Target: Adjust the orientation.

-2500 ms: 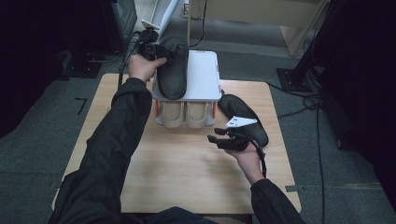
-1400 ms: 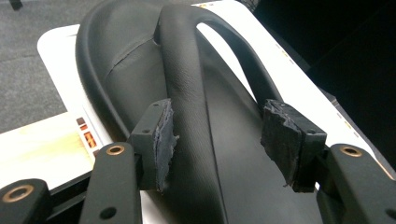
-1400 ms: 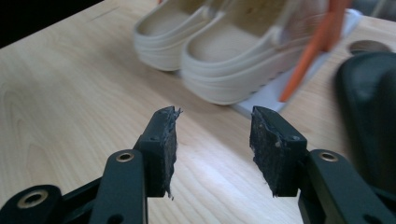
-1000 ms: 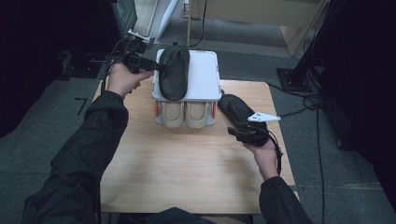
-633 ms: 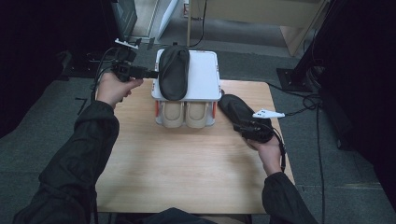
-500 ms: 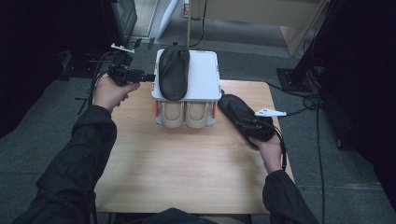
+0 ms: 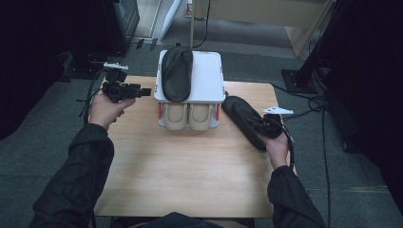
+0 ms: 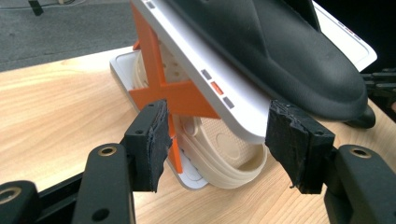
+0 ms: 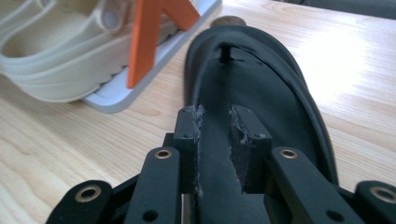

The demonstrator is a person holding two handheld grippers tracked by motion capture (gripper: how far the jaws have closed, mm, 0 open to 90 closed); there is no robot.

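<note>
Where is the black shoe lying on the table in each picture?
High view: the black shoe on the table lies right of the white rack, its near end at the right tool.
Left gripper view: just its dark tip peeks out at the right edge, below the other black shoe on the rack.
Right gripper view: it runs up the middle from between the tool's pads.
Shared landmark: the cream shoes under the rack.

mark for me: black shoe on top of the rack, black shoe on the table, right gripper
black shoe on the rack (image 7: 177,73), high view, middle of its upper.
black shoe on the table (image 9: 261,88), right gripper view, insole ahead of the jaws.
right gripper (image 9: 215,135), right gripper view, midway between its fingertips.
</note>
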